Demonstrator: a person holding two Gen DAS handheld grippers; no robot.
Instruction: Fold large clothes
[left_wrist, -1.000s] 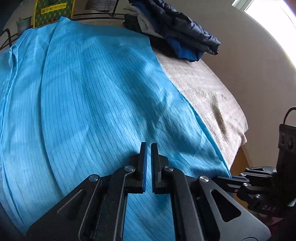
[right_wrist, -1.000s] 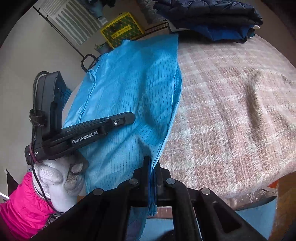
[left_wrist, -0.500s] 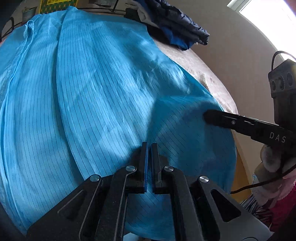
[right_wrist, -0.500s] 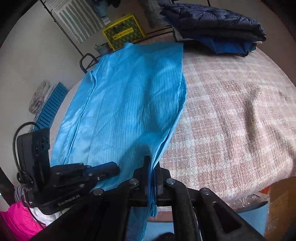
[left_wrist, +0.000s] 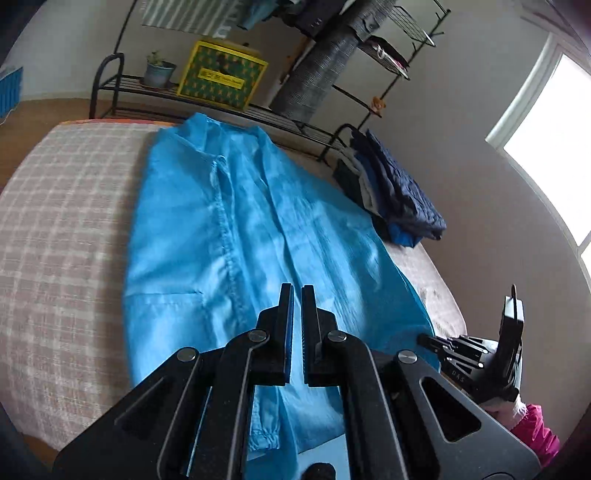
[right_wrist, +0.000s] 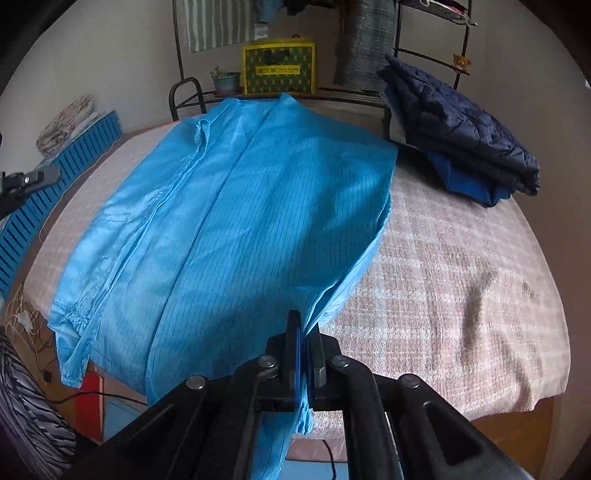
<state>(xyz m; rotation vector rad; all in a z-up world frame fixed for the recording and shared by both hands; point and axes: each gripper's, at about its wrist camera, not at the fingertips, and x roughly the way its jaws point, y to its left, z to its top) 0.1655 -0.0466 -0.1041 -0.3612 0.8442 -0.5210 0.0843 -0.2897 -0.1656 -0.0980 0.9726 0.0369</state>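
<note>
Over the bed (right_wrist: 461, 295), right hand-held gripper (right_wrist: 304, 332) pinching blue garment (right_wrist: 229, 221) edge, left hand-held gripper (left_wrist: 297, 295) nearly closed, empty.

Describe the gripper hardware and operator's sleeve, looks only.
Both grippers, left gripper and right gripper, are matte black linkage frames with silver pivot pins and blue-lined jaws. White lettering "DAS" shows on the right one's body, plus a thin black cable. Sleeve is bright pink.

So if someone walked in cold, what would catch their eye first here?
The bright blue garment spread across the checked bed cover, its near edge pinched in the right gripper. Next, the folded navy quilted jacket at the far right corner. The left gripper hangs above the fabric, holding nothing.
</note>
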